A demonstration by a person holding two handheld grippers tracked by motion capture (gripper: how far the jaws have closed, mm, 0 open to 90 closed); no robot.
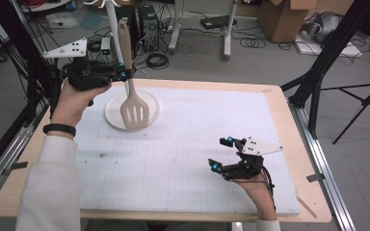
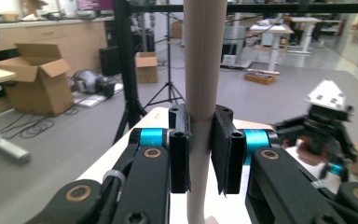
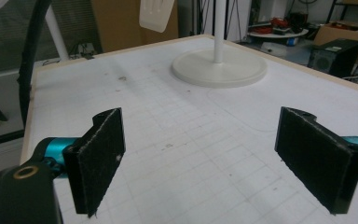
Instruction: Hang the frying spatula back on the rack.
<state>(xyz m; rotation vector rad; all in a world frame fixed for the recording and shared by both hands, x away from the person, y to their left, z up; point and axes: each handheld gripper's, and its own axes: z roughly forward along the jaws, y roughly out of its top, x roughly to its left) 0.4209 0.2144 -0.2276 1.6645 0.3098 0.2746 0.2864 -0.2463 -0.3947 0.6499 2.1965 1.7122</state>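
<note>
Above the round stand base (image 1: 113,113), left fingers (image 1: 124,74) clench the spatula (image 1: 134,108); right fingers (image 1: 221,153) released.

A white sleeve (image 1: 48,187) and black wristband (image 1: 59,129) are worn; black claws (image 1: 224,154) are fitted with cyan joints and grey plates.

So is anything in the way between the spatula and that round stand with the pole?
Nothing visible. The left gripper holds the spatula by its handle, blade down, right over the round white stand and beside its pole. The right gripper sits open, far off over the mat.
</note>
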